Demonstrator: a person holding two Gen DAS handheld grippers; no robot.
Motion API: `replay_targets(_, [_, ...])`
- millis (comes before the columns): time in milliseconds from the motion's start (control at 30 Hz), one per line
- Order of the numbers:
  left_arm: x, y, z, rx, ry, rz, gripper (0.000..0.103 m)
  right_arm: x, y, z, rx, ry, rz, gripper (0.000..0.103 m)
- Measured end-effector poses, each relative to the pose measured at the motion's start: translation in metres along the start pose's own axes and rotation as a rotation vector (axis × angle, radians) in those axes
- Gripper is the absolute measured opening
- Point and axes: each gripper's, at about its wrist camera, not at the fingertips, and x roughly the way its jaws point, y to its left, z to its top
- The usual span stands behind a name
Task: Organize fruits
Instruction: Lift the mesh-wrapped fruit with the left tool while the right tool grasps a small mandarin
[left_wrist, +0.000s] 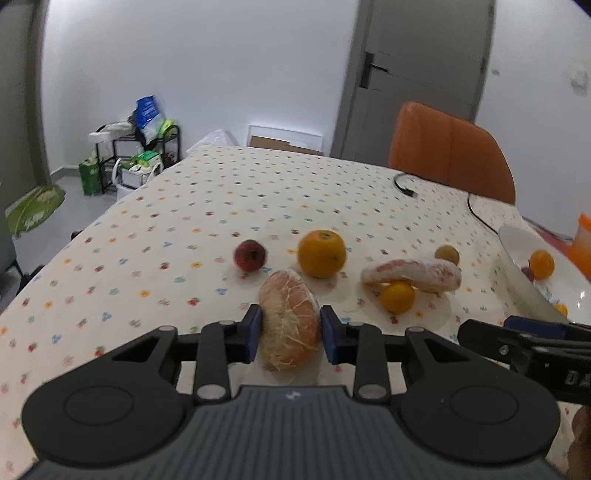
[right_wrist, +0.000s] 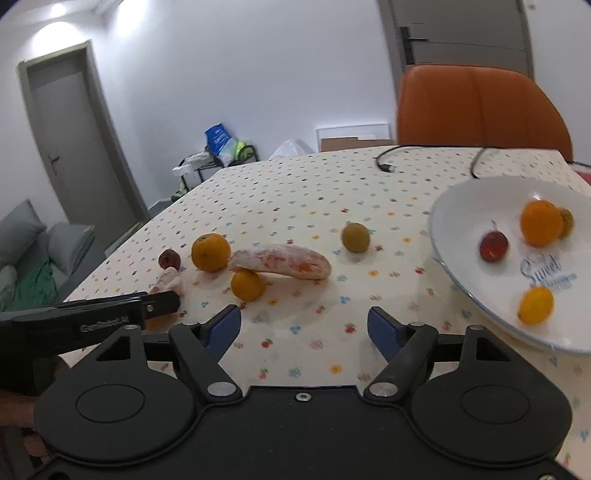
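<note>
Two grippers worked over a surface covered in a cream cloth dotted with small flowers. The left gripper had its blue-padded jaws closed against the sides of a peeled pinkish-orange citrus segment, whose lower end looked to rest on the cloth. The right gripper hung with its jaws spread wide and nothing between them, only bare cloth below.

Taking the large round orange as the landmark: the held segment lay just in front of it, toward the camera. A small dark red fruit sat near the orange's left. To its right lay a second peeled segment, long and pale pink, with a small yellow-orange fruit touching its near edge and partly tucked under it. A small olive-green round fruit stood just beyond that long segment, apart from it.

Farther right of the orange was a white shallow bowl with blue lettering, seemingly tilted. Inside it in the right wrist view were an orange fruit with a greenish one touching behind it, a dark red fruit and a small yellow fruit near the front rim.

Beyond the orange, a black cable lay on the cloth before an orange chair.
</note>
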Motion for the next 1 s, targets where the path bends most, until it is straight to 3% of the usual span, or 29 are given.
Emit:
replay_targets(333, [-0.018, 0.019, 0.001, -0.017, -0.035, 0.019, 0.032, 0.025, 0.02, 0.008, -0.016, 0.04, 0.063, 0.056])
replay_targets(600, [-0.021, 0.037, 0.005, -0.039, -0.045, 0.037, 0.032, 0.036, 0.032, 0.013, -0.017, 0.045, 0.061, 0.051])
replay_targets(733, [-0.023, 0.042, 0.006, -0.042, -0.057, 0.038, 0.032, 0.042, 0.036, 0.013, -0.016, 0.043, 0.061, 0.039])
replay_targets(767, [-0.024, 0.044, 0.006, -0.043, -0.057, 0.039, 0.032, 0.043, 0.037, 0.014, -0.013, 0.042, 0.062, 0.03])
replay_targets(833, [-0.025, 0.045, 0.006, -0.047, -0.055, 0.044, 0.032, 0.045, 0.036, 0.014, -0.005, 0.044, 0.059, 0.022])
replay_targets(1000, [-0.029, 0.044, 0.007, -0.046, -0.061, 0.04, 0.032, 0.04, 0.031, 0.013, 0.013, 0.049, 0.071, 0.021])
